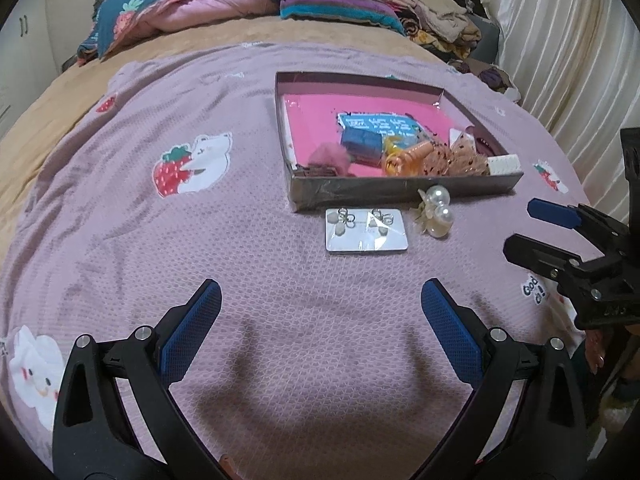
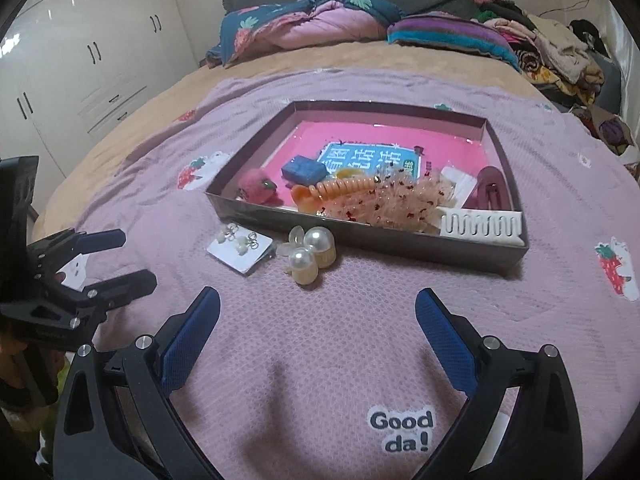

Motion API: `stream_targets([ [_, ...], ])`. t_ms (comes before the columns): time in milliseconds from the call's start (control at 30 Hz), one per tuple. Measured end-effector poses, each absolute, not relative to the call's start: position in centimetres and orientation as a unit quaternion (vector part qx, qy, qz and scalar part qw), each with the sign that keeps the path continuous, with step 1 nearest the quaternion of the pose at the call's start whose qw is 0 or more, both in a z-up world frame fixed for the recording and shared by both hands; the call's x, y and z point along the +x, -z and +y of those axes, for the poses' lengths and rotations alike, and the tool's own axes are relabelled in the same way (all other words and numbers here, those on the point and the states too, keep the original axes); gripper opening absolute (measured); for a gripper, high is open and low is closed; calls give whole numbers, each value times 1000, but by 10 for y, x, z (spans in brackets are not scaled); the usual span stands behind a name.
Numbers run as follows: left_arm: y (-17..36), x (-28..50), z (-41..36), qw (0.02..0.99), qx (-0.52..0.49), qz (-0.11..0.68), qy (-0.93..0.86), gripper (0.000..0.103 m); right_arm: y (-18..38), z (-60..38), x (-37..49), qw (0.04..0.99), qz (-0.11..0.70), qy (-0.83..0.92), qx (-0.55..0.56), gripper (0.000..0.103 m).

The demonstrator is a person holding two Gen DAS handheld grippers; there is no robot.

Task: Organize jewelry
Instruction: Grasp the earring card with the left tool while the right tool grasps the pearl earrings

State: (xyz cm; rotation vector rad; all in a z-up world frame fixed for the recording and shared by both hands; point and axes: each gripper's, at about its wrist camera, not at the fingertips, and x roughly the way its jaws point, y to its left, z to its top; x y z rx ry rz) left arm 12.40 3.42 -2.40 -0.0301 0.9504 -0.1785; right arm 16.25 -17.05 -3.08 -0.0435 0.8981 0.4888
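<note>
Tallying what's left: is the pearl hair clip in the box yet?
Out. The pearl hair clip lies on the blanket before the box.

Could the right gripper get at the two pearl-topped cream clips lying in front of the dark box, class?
Probably yes. The right gripper is open, and only bare lilac blanket lies between it and the pearl-topped clips, which sit outside the box.
</note>
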Motion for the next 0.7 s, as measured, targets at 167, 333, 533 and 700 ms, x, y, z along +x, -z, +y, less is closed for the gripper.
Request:
stream_targets([
  [167,33,130,33,880,-15,466,86,94,43,-164,177,864,442,-241,-19,97],
  [333,40,135,33,877,-20,472,90,94,53,-158,193,854,458,-248,-4,92],
  [533,44,142,34,874,-26,476,94,93,67,-155,211,839,481,-252,25,81],
  [700,46,148,31,872,-29,478,98,93,74,-154,220,835,488,-252,39,78],
])
